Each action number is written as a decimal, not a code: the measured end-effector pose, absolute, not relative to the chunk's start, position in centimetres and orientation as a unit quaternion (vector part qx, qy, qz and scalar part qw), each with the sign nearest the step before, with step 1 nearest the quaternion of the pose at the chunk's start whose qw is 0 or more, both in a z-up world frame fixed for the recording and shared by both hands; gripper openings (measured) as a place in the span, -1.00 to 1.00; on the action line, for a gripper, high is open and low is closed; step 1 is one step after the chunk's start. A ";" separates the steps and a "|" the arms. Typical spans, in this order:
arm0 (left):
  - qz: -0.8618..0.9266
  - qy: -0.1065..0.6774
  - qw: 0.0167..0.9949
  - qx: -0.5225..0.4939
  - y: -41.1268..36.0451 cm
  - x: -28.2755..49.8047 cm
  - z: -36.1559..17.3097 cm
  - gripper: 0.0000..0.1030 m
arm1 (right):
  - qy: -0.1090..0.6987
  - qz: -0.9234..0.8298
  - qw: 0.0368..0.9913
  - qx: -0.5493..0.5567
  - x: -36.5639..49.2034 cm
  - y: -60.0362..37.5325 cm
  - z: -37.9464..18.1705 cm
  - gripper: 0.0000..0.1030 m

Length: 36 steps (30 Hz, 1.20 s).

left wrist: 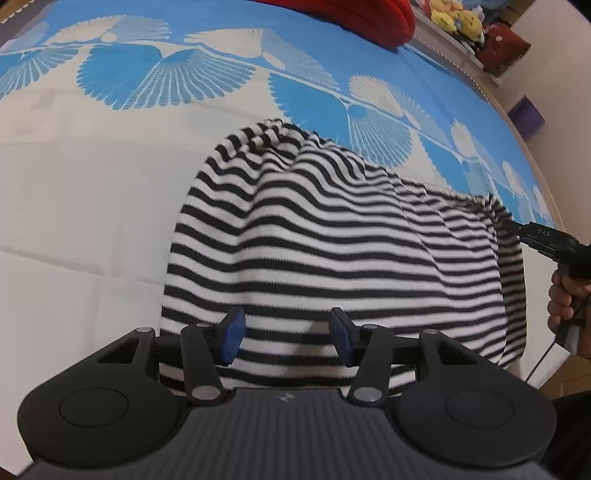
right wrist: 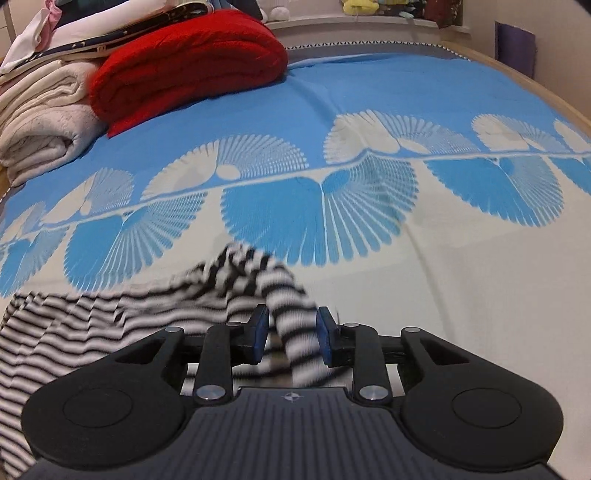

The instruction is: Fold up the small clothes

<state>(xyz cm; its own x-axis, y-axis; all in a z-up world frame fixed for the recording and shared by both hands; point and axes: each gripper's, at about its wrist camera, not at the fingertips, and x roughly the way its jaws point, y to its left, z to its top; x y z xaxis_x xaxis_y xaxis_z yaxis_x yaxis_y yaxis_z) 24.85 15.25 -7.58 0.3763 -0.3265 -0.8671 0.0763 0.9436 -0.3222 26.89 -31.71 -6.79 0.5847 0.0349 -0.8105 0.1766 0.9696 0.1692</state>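
The black-and-white striped garment [left wrist: 332,251] lies on the bed, spread over the pale part of the bedspread [left wrist: 92,177] with its far edge reaching the band of blue fan shapes. From the left wrist view it fills the middle of the scene, rumpled into soft ridges, its near edge running under the left gripper [left wrist: 287,338]. That gripper hovers right over the cloth with its blue pads [left wrist: 232,341] standing well apart; striped fabric shows between and beneath them, but neither pad presses on it, so it holds nothing.

At the garment's right edge, a bunched strip of the cloth rises between the pads of the right gripper [right wrist: 291,334]. The jaws are partly open, with a visible gap on either side of the strip, so the pads do not clamp it. The cloth here is blurred. In the left wrist view this gripper [left wrist: 524,230] shows as a black tip at the garment's corner, carried by a hand [left wrist: 565,299].

Farther up the bed sit a folded red blanket [right wrist: 188,62] and, beside it, a stack of cream towels [right wrist: 40,118]. Yellow plush toys [left wrist: 456,16] line a ledge beyond.
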 end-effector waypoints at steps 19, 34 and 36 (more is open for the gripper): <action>-0.176 0.541 0.815 -0.106 13.4 26.2 -8.5 0.05 | 0.426 -0.073 0.889 0.147 28.0 -33.0 -6.2 -0.66; -0.082 0.501 0.840 -0.191 17.8 20.1 -5.3 0.05 | 0.530 -0.001 0.846 0.065 18.1 -30.3 -3.8 -0.58; -0.065 0.503 0.835 -0.213 18.7 18.9 -5.3 0.04 | 0.490 0.012 0.868 0.081 15.5 -29.9 -1.2 -0.44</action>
<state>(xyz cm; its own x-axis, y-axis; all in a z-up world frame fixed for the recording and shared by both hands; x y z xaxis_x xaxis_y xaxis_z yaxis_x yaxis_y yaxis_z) 18.92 18.66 -5.26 0.4851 -0.3231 -0.8126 -0.1054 0.9008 -0.4212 15.54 -29.91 -1.17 0.5189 0.1007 -0.8489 0.0578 0.9866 0.1524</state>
